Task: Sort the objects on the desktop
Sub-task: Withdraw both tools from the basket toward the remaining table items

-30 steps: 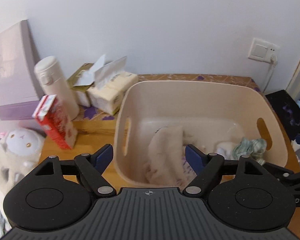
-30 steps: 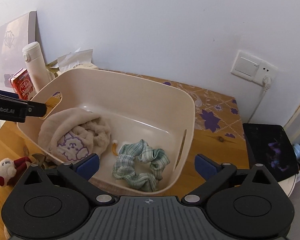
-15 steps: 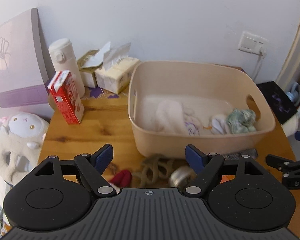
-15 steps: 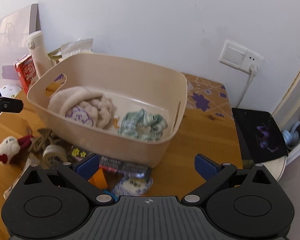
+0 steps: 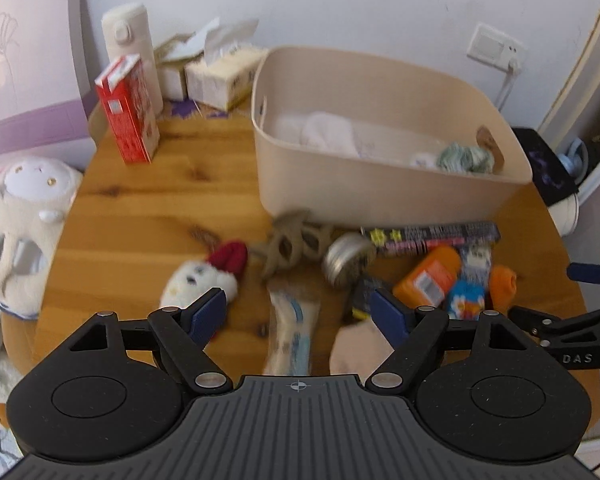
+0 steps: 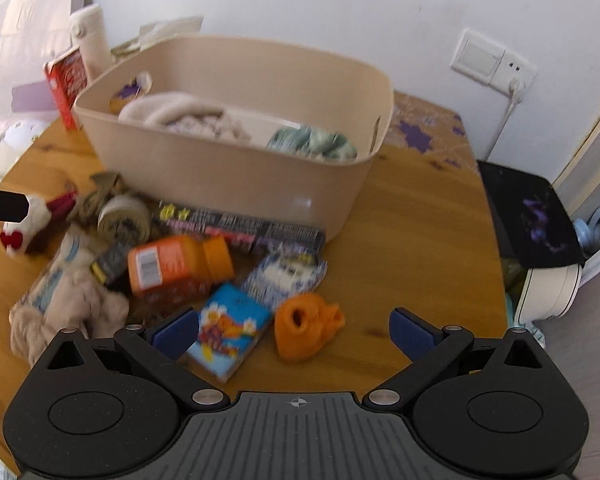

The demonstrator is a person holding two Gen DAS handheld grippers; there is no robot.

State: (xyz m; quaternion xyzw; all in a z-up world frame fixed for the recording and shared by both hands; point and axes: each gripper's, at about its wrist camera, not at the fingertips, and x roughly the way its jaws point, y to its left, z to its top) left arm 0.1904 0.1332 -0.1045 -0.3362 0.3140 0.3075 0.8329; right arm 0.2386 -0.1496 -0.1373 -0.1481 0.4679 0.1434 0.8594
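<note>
A beige bin [image 5: 380,184] [image 6: 236,168] sits on the wooden table, with a cream cloth [image 6: 172,110] and a green scrunchie [image 6: 312,142] inside. Loose items lie in front of it: an orange bottle [image 6: 176,266], a blue cartoon box [image 6: 230,330], an orange cloth [image 6: 306,326], a dark long box [image 6: 240,226], a round tin [image 5: 346,258], a small white plush with a red hat [image 5: 202,278], and a plastic-wrapped pack [image 5: 292,328]. My left gripper [image 5: 298,314] hangs open above the pack. My right gripper [image 6: 292,330] is open over the blue box and orange cloth.
A red carton [image 5: 128,112], a white flask [image 5: 130,48] and tissue boxes [image 5: 220,76] stand at the back left. A large white plush [image 5: 24,216] sits off the table's left edge. A dark device [image 6: 532,220] lies to the right, below a wall socket [image 6: 492,60].
Both grippers have pulled back from over the bin and dropped lower, so the pile of loose items in front of the bin has come into view. Both stay open and empty.
</note>
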